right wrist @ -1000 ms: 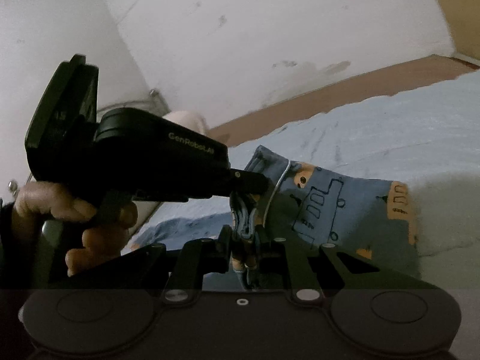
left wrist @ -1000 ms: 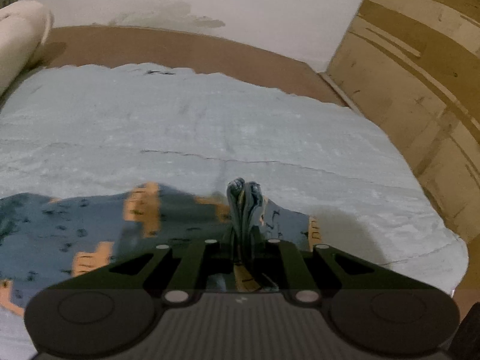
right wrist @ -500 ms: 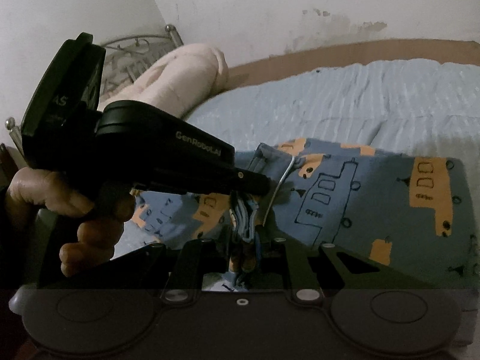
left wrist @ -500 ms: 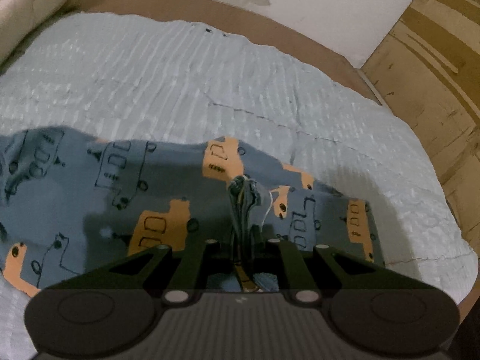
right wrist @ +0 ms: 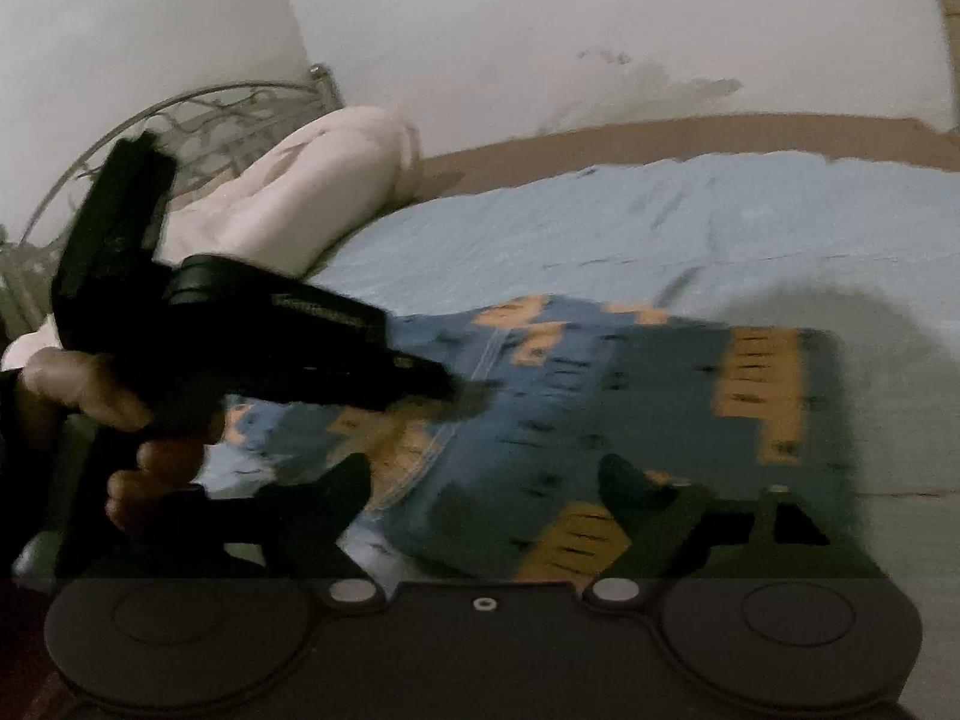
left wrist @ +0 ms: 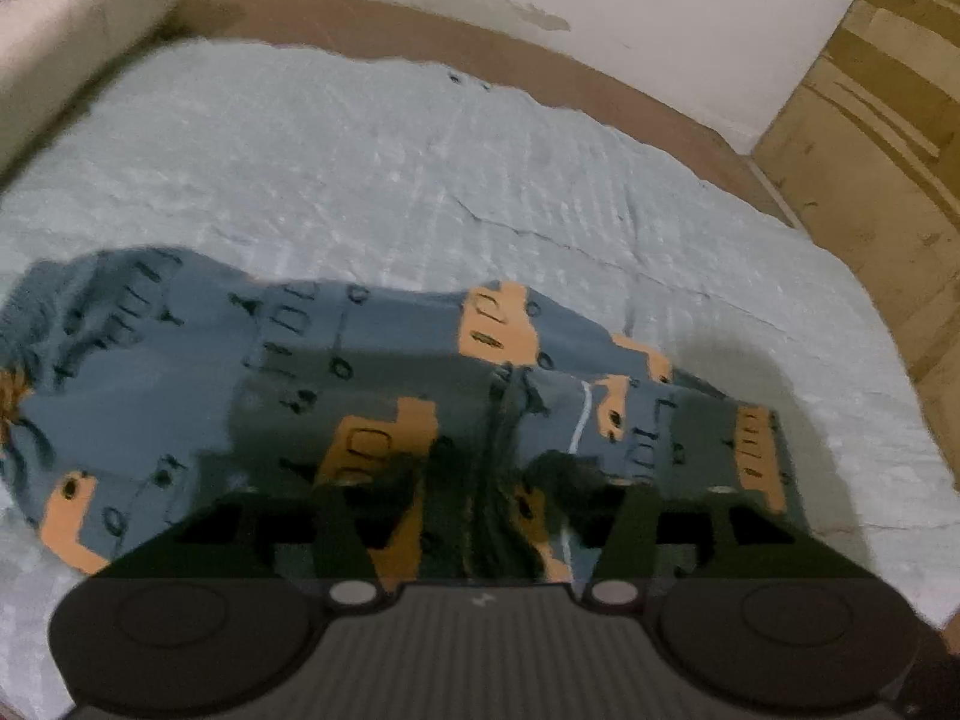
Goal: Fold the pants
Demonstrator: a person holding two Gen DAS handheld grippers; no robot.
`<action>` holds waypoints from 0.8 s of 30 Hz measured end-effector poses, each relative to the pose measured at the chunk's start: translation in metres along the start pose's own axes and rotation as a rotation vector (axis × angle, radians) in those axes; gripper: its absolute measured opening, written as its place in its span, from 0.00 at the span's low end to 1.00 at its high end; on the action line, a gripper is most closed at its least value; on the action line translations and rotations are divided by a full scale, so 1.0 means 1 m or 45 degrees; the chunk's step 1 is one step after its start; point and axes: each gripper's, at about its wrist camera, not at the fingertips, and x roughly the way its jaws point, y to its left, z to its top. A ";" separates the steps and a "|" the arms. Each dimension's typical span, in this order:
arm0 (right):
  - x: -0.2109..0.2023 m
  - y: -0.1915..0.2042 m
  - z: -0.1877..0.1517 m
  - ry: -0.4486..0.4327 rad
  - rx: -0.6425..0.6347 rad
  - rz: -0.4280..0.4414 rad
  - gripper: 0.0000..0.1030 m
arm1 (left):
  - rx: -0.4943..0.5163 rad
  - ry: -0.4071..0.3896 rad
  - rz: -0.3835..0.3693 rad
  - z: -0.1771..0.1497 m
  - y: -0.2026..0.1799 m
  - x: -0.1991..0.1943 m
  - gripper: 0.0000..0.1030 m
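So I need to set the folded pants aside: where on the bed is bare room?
Bare blue bedspread lies between the pants and the brown strip by the wall, and right of the pants toward the wood panel. Crowded: the pillow end and around both opening grippers.

Both cams sit low and close over the bed, tilted down. The left one faces the far wall, the right looks toward the pillow. Both catch the pants.
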 end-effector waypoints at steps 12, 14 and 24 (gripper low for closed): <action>0.054 -0.096 0.032 0.005 -0.019 -0.525 0.99 | 0.031 -0.125 0.284 0.008 -0.007 0.026 0.93; 0.067 -0.109 0.040 0.034 -0.007 -0.561 0.99 | 0.024 -0.118 0.278 0.007 -0.002 0.026 0.95; 0.016 -0.091 -0.004 0.019 -0.057 -0.561 0.99 | 0.184 -0.135 0.363 -0.040 -0.015 0.001 0.98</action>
